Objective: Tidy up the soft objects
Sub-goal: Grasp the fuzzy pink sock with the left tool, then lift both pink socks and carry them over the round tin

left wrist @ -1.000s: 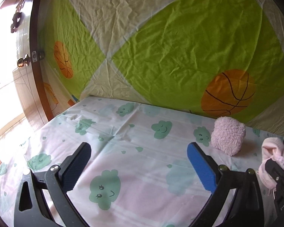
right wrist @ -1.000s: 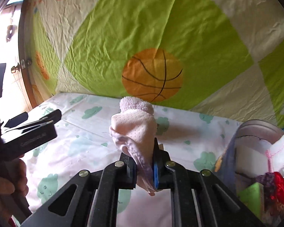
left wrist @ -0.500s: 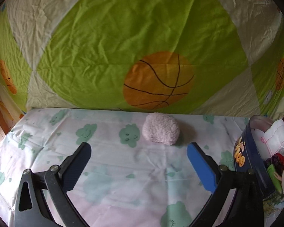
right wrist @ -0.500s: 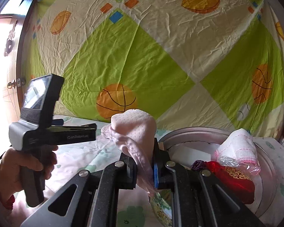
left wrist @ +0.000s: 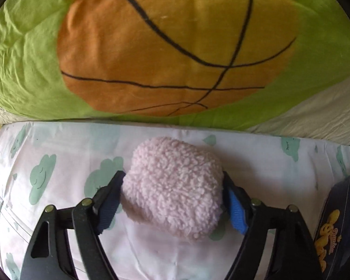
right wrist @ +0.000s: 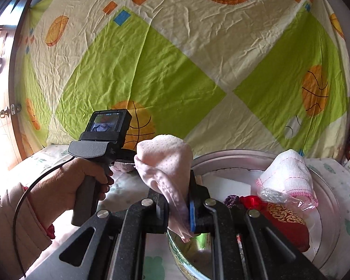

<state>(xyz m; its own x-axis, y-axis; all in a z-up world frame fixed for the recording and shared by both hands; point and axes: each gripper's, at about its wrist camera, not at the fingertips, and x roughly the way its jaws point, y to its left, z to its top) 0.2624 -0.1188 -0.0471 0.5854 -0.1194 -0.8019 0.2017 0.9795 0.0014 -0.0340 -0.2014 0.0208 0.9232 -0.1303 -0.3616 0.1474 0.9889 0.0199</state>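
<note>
A fluffy pink plush piece [left wrist: 172, 186] lies on the cloud-print sheet [left wrist: 46, 163]. My left gripper [left wrist: 173, 198] straddles it, with the blue pads touching its left and right sides; the plush rests on the sheet. My right gripper [right wrist: 178, 210] is shut on a pink dotted cloth [right wrist: 165, 161] and holds it above the near rim of a round metal tin [right wrist: 324, 182]. The tin holds a white gauze cloth [right wrist: 287, 170], a red pouch [right wrist: 282, 219] and other soft items. In the right wrist view the left gripper's handle [right wrist: 100, 149] sits to the left.
A green and cream basketball-print sheet [left wrist: 175, 46] hangs right behind the bed. The dark blue side of the tin [left wrist: 338, 221] stands at the right in the left wrist view. A wooden door frame [right wrist: 14, 107] is at the far left.
My left gripper has moved forward and narrowed around the fluffy plush piece, which was ahead of it before. My right gripper has risen slightly over the tin with the pink cloth.
</note>
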